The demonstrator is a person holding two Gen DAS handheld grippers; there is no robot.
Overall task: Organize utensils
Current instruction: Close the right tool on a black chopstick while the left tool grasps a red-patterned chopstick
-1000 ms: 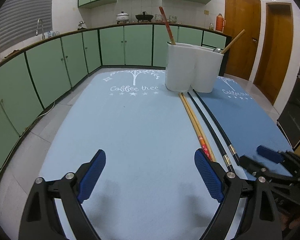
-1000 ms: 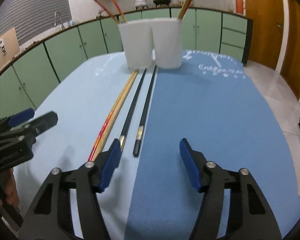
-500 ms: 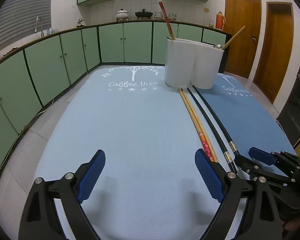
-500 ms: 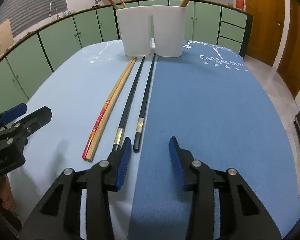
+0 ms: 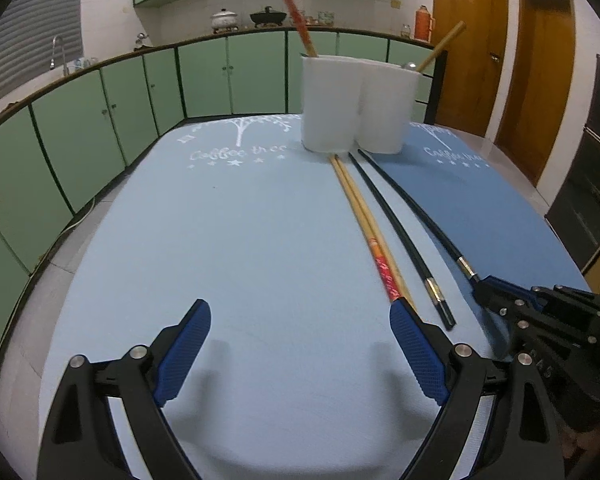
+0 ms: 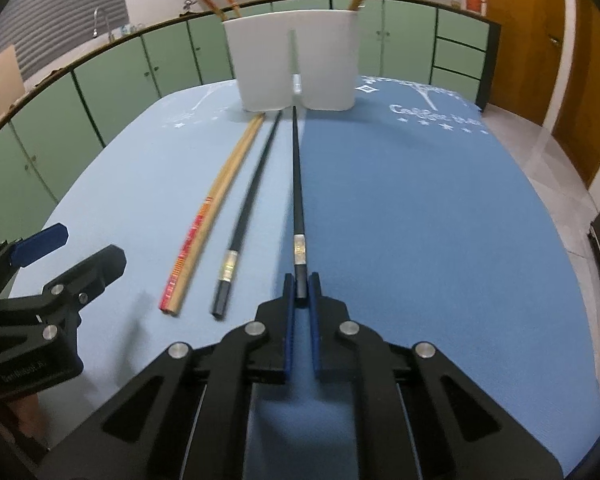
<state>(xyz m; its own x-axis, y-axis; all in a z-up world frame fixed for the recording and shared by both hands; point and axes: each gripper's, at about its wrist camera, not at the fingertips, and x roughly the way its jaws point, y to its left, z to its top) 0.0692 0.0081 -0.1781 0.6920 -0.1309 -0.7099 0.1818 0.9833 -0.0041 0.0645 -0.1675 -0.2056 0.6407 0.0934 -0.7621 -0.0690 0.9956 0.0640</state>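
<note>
Chopsticks: four lie side by side on the blue mats, tips towards the white holder (image 6: 296, 60) at 12 o'clock. In the right wrist view, left to right: the left gripper (image 5: 300, 354) stands wide open at 9 o'clock, holding nothing, idle over the pale mat (image 5: 228, 248). Next, the wooden pair (image 6: 208, 216), touching each other, red-banded ends nearest. Then the loose black chopstick (image 6: 248, 216), just beside them. Then the gripped black chopstick (image 6: 298, 184), running to 12 o'clock, its butt end pinched between the pads of the right gripper (image 6: 299, 292), whose jaws have just been closing and now sit clamped on it.

Risks, as judged: the hold is at the extreme end of a long thin stick, so on lifting the far tip may droop or swivel in the pads. It may slip out entirely. The tip lies close to the holder's base, and a forward push could shove or tip the holder. A sideways swing could knock the loose black chopstick.
</note>
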